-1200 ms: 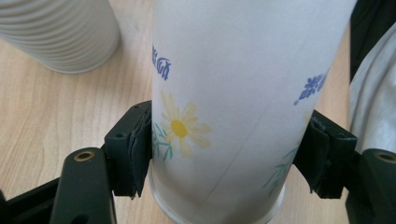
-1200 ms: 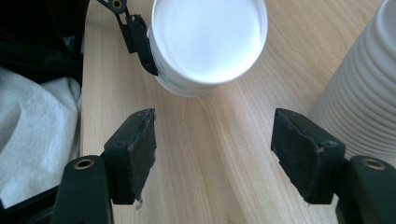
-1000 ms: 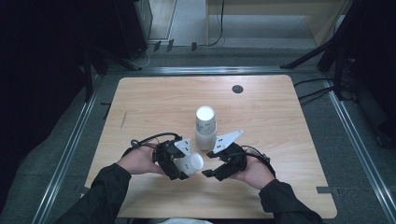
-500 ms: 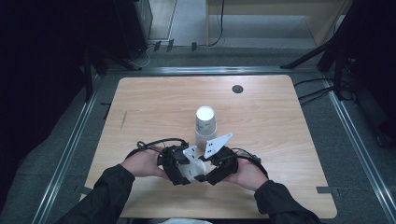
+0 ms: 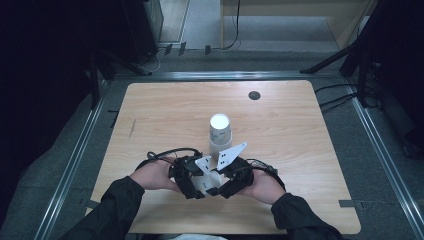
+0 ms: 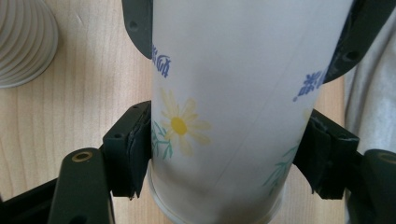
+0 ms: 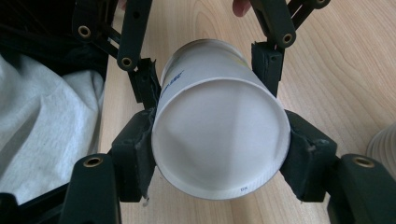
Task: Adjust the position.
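Both grippers meet at 6 o'clock on the table [image 5: 165, 110], near the front edge. Between them: one paper cup [image 5: 209, 183], lifted off the wood and lying roughly level.

Left gripper [image 5: 192, 181]: pads clamped on the cup's wall near one end, daisy print facing its camera [image 6: 180, 125]. The far pair of jaws at the top of that view belongs to the other gripper, gripping the same cup further along.

Right gripper [image 5: 225, 182]: jaws have just been closing and now press both sides of the cup near its flat white end [image 7: 217, 140], which faces that camera. So the cup is pinched from both ends at once.

Likely reason for the double hold: either a hand-over, or pulling one cup off another nested inside it. The seam cannot be made out, so which of the two is uncertain. The cup stack [image 5: 219, 135] stands at 12 o'clock from the grippers, just beyond them, bottoms up; its ribbed rims show at the corner of the left gripper view [image 6: 23, 42].

Pose: forearms come in from 7 and 5 o'clock, wrists angled inward, hands close together, grippers nose to nose, grey plates tilted up toward the stack.

A dark round hole [image 5: 254, 95] sits at the table's 1 o'clock, well apart.
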Available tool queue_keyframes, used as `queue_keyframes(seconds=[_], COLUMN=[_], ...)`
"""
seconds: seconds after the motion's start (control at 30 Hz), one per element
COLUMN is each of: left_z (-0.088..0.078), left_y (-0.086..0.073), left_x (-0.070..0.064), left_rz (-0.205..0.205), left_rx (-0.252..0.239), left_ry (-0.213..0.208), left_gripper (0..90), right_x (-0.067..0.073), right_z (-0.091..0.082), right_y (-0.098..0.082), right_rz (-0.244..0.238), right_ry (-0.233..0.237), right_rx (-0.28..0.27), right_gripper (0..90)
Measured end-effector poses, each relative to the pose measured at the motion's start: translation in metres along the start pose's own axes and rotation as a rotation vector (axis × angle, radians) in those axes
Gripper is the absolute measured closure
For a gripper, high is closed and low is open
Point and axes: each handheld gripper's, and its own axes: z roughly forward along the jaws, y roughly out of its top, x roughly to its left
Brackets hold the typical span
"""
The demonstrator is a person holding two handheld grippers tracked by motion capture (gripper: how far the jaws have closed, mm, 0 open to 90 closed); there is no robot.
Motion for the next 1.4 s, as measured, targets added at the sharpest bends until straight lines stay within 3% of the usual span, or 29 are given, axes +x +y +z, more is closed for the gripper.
queue_keyframes(seconds=[0.07,0.17,0.3,0.43,0.57,0.63,0.77,0.9,1.03,1.13,1.23,1.4], left_z=[-0.002,-0.006,-0.016,-0.022,-0.026,-0.028,-0.032,-0.036,-0.04,-0.042,-0.042,-0.04], left_y=[-0.002,-0.004,-0.01,-0.016,-0.021,-0.023,-0.026,-0.031,-0.034,-0.034,-0.033,-0.03], left_x=[0.002,0.006,0.011,0.012,0.012,0.01,0.009,0.006,0.004,0.003,-0.001,-0.003], left_rz=[-0.023,-0.06,-0.103,-0.132,-0.148,-0.154,-0.157,-0.179,-0.201,-0.199,-0.184,-0.181], left_rx=[-0.027,-0.054,-0.133,-0.186,-0.212,-0.229,-0.263,-0.327,-0.403,-0.433,-0.489,-0.534], left_ry=[-0.006,0.019,0.001,0.015,0.009,0.013,0.016,0.037,0.024,0.022,0.046,0.004], left_gripper=[24.7,12.7,11.1,10.1,7.8,0.6,0.6,0.6,0.6,0.7,0.7,1.0], right_x=[0.0,0.0,-0.002,-0.006,-0.006,-0.007,-0.005,-0.002,-0.002,-0.002,-0.002,-0.001], right_z=[-0.001,-0.005,-0.012,-0.021,-0.027,-0.031,-0.04,-0.049,-0.057,-0.061,-0.063,-0.062], right_y=[0.0,0.001,0.001,0.001,0.003,0.003,0.006,0.009,0.01,0.011,0.012,0.015], right_rz=[-0.005,-0.001,0.011,0.019,0.019,0.017,0.018,0.007,0.004,0.007,0.009,0.012], right_ry=[-0.005,-0.009,-0.021,-0.022,-0.029,-0.032,-0.032,-0.035,-0.035,-0.029,-0.012,0.007], right_rx=[-0.002,0.001,-0.015,-0.045,-0.056,-0.071,-0.097,-0.123,-0.155,-0.17,-0.193,-0.213], right_gripper=[35.6,35.6,35.6,35.6,35.6,35.6,35.5,35.6,35.5,35.5,35.5,35.5])
